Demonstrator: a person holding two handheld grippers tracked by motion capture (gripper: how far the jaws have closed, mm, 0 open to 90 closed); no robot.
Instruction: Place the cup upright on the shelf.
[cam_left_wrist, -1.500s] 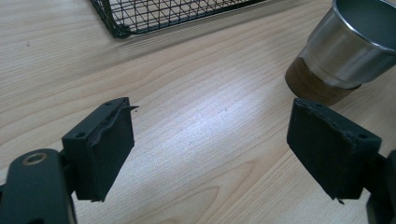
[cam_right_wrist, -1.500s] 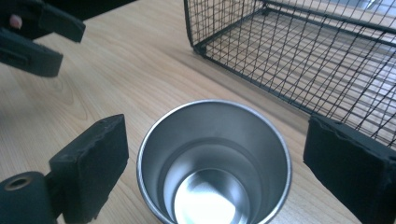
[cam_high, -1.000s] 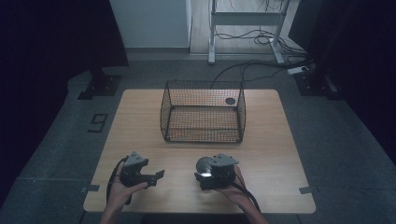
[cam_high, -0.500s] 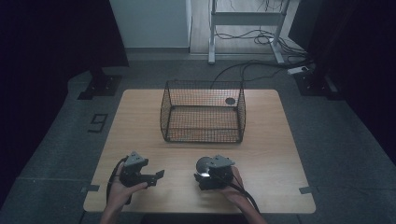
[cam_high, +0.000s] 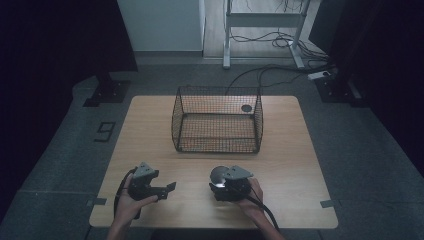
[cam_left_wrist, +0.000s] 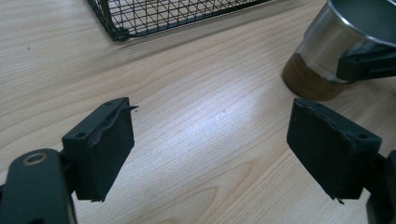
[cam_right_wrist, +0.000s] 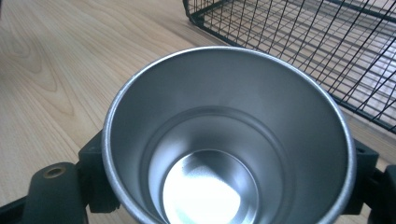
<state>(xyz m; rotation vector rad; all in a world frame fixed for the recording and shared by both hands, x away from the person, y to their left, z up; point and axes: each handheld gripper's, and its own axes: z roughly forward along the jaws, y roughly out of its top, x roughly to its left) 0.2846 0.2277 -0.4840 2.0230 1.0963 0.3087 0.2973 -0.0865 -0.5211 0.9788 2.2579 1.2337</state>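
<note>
Closing just now, right tool (cam_high: 220, 186) clenches steel cup (cam_right_wrist: 229, 140) — upright, mouth up — left tool (cam_left_wrist: 210, 154) released.

Left gripper view: my jaws wide apart over bare wood.

My left gripper (cam_left_wrist: 210, 154) holds nothing. Far right, a steel cup (cam_left_wrist: 343, 35) with a brown base stands on the table (cam_left_wrist: 205, 93), a black jaw against its side. A wire basket (cam_left_wrist: 154, 14) sits far left.

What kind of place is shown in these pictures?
Probably a lab or recording studio, not a home. A bare wooden table stands between dark curtains, cables trail across the grey floor, and a metal equipment frame stands behind.
</note>
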